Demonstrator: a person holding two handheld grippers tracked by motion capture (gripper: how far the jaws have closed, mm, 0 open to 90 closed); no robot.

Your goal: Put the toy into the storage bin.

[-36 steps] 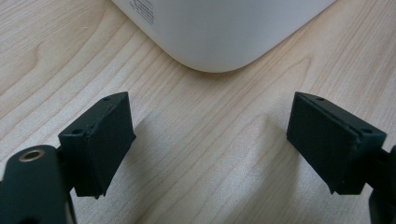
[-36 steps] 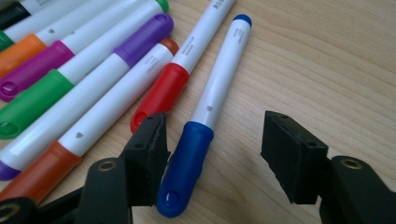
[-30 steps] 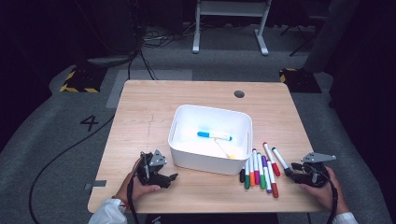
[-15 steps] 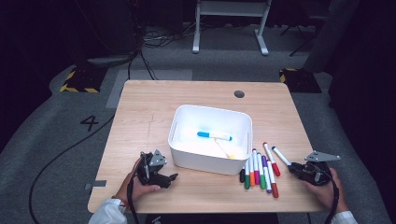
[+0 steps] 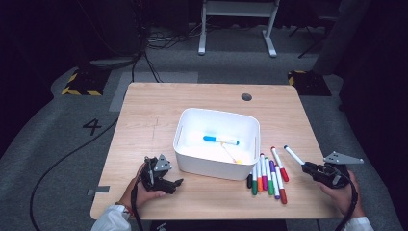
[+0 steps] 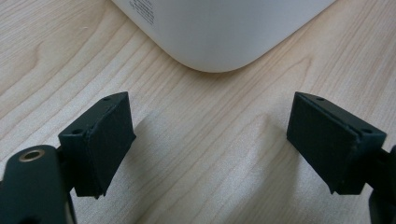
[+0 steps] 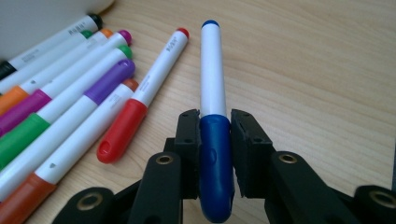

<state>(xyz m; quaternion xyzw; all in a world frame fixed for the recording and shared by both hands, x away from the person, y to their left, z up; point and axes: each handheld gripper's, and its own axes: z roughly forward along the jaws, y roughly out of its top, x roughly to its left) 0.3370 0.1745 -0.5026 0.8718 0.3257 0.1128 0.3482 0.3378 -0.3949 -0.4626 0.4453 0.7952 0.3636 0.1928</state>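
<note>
My right gripper [image 5: 310, 168] [image 7: 214, 121] is shut on the dark blue cap of a white marker [image 5: 293, 155] [image 7: 213, 70]. The marker points away from me, just above the table's right side. To its left lies a row of several capped markers [image 5: 267, 175] [image 7: 70, 107], with a red-capped one [image 5: 279, 164] [image 7: 140, 102] nearest. A white bin [image 5: 216, 166] [image 6: 224, 32] stands mid-table and holds a light blue marker [image 5: 220, 140] and a yellow one [image 5: 232, 156]. My left gripper [image 5: 175, 183] [image 6: 210, 140] rests open on the wood, just short of the bin's near left corner, with nothing between its jaws.
The wooden table [image 5: 144, 110] has a dark round hole [image 5: 246, 96] near its far right edge. Its near edge lies close behind both hands. Cables and a white stand's legs [image 5: 235, 29] lie on the grey floor beyond.
The right gripper has shifted slightly and its jaws now sit closed around the dark blue marker's cap. The left gripper and the other markers have not moved.
</note>
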